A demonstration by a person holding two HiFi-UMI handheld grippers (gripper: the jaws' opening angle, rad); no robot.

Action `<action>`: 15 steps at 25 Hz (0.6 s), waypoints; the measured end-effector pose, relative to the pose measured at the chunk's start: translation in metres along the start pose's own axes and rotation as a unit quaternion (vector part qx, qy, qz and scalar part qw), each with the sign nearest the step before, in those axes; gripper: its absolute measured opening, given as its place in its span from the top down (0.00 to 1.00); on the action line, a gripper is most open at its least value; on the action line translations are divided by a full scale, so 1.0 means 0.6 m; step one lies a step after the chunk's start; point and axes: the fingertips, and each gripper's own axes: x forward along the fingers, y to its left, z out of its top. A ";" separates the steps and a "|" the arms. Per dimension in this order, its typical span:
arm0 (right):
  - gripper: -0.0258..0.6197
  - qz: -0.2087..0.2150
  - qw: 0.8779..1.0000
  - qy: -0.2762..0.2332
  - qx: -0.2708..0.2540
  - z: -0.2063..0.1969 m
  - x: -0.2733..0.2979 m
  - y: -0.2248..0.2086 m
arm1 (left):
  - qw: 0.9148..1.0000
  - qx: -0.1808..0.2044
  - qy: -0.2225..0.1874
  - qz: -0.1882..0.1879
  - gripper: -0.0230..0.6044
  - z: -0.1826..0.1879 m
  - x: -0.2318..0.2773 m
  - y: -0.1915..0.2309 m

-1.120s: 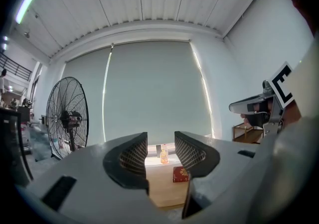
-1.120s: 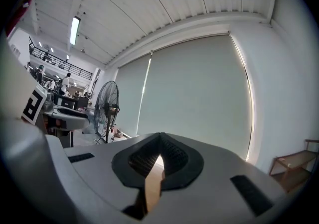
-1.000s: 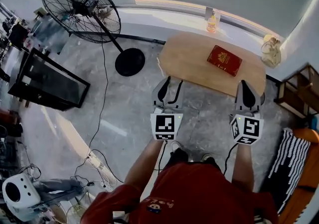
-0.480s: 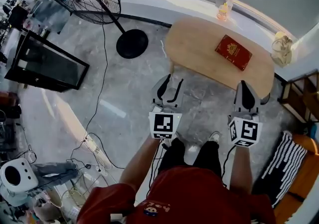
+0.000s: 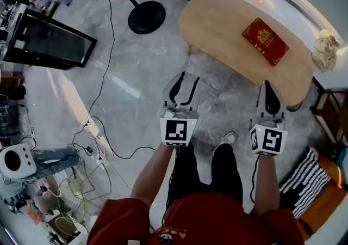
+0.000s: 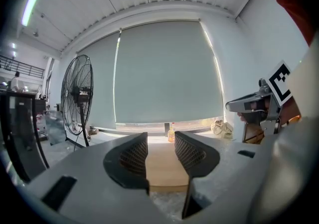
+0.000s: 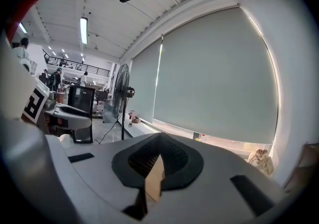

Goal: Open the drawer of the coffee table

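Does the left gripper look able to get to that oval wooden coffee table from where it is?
Probably yes. The left gripper, jaws apart, points at the near edge of the oval wooden coffee table, with only grey floor between them. It isn't touching the table yet. No drawer shows from here.

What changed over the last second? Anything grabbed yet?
The person has stepped closer to the coffee table, bringing the left gripper and right gripper towards its near edge. Nothing grasped. Unchanged: left jaws apart, right jaws together, red book on the tabletop.
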 end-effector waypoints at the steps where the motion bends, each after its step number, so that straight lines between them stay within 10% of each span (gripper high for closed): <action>1: 0.96 0.004 1.000 0.000 -0.001 -0.017 0.002 -0.002 | 1.000 0.001 -0.001 0.002 0.70 -0.012 0.005 -0.007; 15: 0.96 -0.015 0.999 -0.019 0.040 -0.423 0.078 0.033 | 0.997 0.040 -0.019 -0.056 0.70 -0.397 0.135 -0.066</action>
